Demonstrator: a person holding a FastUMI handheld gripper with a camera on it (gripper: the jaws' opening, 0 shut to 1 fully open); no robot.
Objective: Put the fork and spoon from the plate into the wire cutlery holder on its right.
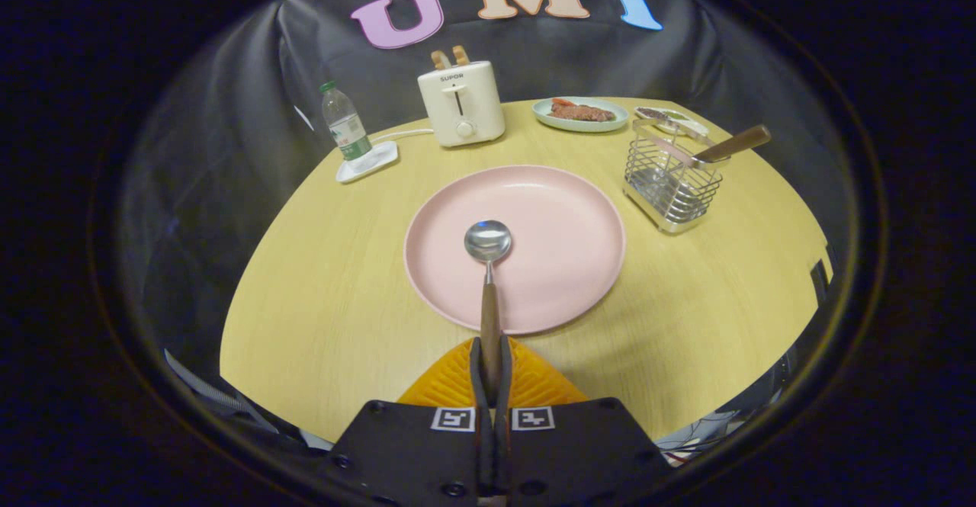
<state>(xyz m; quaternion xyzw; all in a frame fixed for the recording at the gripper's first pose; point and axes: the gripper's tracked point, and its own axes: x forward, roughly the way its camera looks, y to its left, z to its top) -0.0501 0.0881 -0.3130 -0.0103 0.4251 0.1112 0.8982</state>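
Spoon (489, 278): polished metal bowl, slim neck, brown wooden handle; handle end pinched between both fingers of the gripper (490, 370), jaws nearly closed on it, bowl over the plate's middle.
Plate (564, 217): round, pale pink, matte, shallow rim.
Holder (672, 179): square wire basket, right of plate, with a wooden-handled utensil (732, 143) leaning in it.
Table (335, 293): light wood grain.
Beyond: cream toaster (462, 103), plastic bottle (345, 124), small dish (581, 114) of food.

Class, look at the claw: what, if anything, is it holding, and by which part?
The claw is shut on the spoon, gripping the wooden handle's end; the bowl hangs over the pink plate.
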